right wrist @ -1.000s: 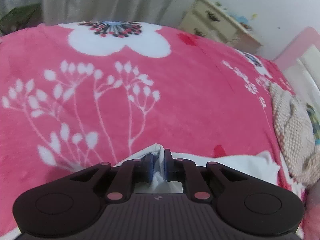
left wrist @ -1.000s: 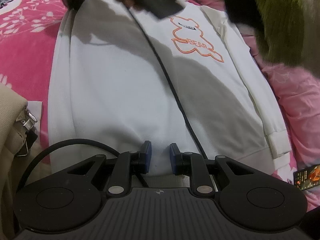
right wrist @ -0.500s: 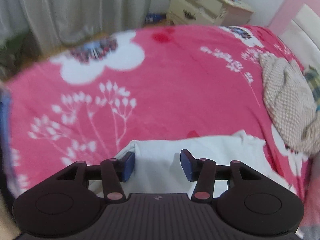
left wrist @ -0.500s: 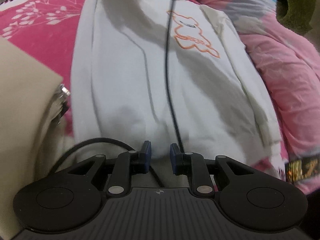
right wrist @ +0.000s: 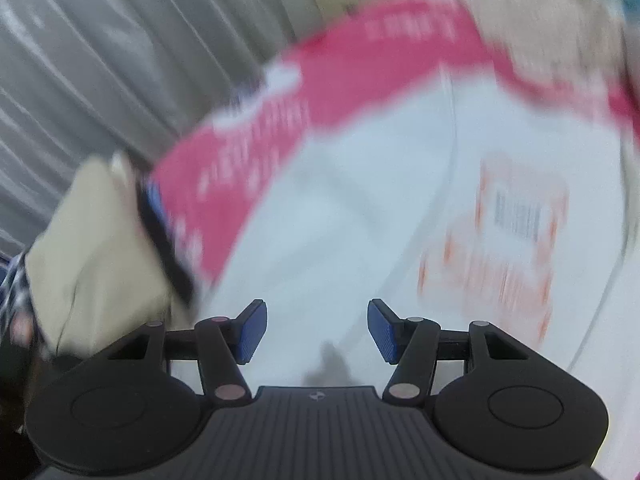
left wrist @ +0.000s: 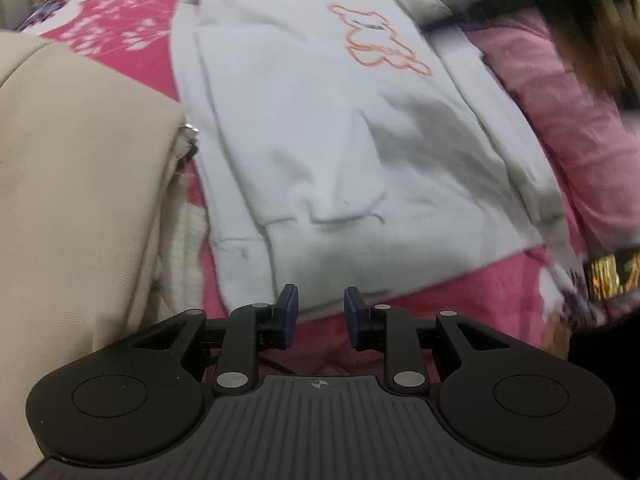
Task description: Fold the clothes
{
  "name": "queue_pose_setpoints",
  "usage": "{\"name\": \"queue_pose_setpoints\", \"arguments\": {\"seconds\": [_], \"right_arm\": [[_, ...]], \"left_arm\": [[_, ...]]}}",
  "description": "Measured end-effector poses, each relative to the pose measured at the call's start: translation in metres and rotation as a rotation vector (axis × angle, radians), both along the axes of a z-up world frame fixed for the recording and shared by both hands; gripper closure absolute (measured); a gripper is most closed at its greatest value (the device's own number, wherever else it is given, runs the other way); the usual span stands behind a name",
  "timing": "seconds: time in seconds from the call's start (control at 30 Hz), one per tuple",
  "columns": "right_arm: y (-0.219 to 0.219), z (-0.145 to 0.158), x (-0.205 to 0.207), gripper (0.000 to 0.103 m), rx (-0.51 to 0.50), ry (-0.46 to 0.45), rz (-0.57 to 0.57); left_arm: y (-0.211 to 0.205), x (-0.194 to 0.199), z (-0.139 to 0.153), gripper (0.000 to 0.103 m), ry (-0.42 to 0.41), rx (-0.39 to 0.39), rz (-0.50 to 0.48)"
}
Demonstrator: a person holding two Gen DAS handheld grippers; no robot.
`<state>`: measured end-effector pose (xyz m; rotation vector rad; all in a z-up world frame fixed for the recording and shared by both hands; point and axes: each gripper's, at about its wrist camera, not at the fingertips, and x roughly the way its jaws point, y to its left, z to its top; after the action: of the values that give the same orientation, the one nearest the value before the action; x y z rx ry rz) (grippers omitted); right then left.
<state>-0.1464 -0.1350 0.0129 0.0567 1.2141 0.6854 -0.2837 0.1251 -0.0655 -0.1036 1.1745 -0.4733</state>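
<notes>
Across your pink floral blanket point(left wrist: 132, 40) the white sweatshirt point(left wrist: 320, 140) lies flat, grey curtain point(right wrist: 100, 60) behind, your left gripper point(left wrist: 318, 310) opening on nothing, right gripper point(right wrist: 316, 330) opening, also empty.

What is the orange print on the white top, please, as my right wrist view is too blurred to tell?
Observer: In the left wrist view it is an orange bear outline on the white sweatshirt.
Operator: Thank you. Are the left tongs gripping the hem?
Observer: No. The left tongs are open at the hem edge, with no cloth pinched.
Operator: And the beige shape on my left?
Observer: A beige fabric item with a metal pull, lying beside the sweatshirt.
</notes>
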Motion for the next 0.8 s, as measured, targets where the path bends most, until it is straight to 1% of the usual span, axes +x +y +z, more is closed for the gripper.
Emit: {"name": "queue_pose_setpoints", "arguments": {"seconds": [0.03, 0.1, 0.2, 0.23, 0.27, 0.3, 0.33, 0.4, 0.47, 0.5, 0.6, 0.67, 0.7, 0.77, 0.8], "right_arm": [[-0.006, -0.016, -0.013, 0.044, 0.025, 0.048, -0.022], [-0.014, -0.047, -0.034, 0.05, 0.083, 0.139, -0.06], [-0.015, -0.074, -0.051, 0.055, 0.166, 0.205, -0.099], [-0.012, -0.076, -0.055, 0.056, 0.178, 0.203, -0.093], [-0.008, -0.075, -0.057, 0.056, 0.174, 0.186, -0.075], [-0.004, -0.074, -0.058, 0.057, 0.169, 0.168, -0.057], [0.0, -0.073, -0.06, 0.058, 0.165, 0.15, -0.04], [0.008, -0.065, -0.062, 0.059, 0.164, 0.089, 0.007], [0.016, -0.057, -0.062, 0.059, 0.168, 0.015, 0.055], [0.021, -0.055, -0.063, 0.061, 0.165, -0.023, 0.081], [0.039, -0.053, -0.072, 0.064, 0.136, -0.146, 0.169], [0.047, -0.06, -0.084, 0.064, 0.112, -0.238, 0.239], [0.052, -0.067, -0.089, 0.064, 0.088, -0.264, 0.276], [0.056, -0.088, -0.097, 0.064, 0.007, -0.237, 0.33], [0.05, -0.086, -0.1, 0.064, 0.028, -0.252, 0.328]], "left_arm": [[-0.003, 0.002, -0.002, 0.078, -0.001, 0.008, 0.006], [-0.007, 0.007, -0.007, 0.078, -0.003, 0.048, 0.005], [-0.014, 0.014, -0.016, 0.079, 0.008, 0.093, 0.028], [-0.016, 0.016, -0.017, 0.081, 0.011, 0.104, 0.045], [-0.017, 0.018, -0.019, 0.085, 0.014, 0.115, 0.062], [-0.018, 0.02, -0.02, 0.1, 0.015, 0.132, 0.078], [-0.019, 0.02, -0.019, 0.103, 0.015, 0.152, 0.094], [-0.019, 0.021, -0.017, 0.103, 0.028, 0.174, 0.112], [-0.022, 0.02, -0.015, 0.103, 0.03, 0.214, 0.116], [-0.022, 0.019, -0.014, 0.103, 0.026, 0.237, 0.121], [-0.024, 0.019, -0.015, 0.103, 0.026, 0.277, 0.115], [-0.025, 0.018, -0.015, 0.103, 0.025, 0.294, 0.102], [-0.025, 0.017, -0.013, 0.103, 0.021, 0.295, 0.088], [-0.023, 0.014, -0.005, 0.103, -0.003, 0.269, 0.073], [-0.021, 0.012, 0.001, 0.103, -0.025, 0.248, 0.068]]}}
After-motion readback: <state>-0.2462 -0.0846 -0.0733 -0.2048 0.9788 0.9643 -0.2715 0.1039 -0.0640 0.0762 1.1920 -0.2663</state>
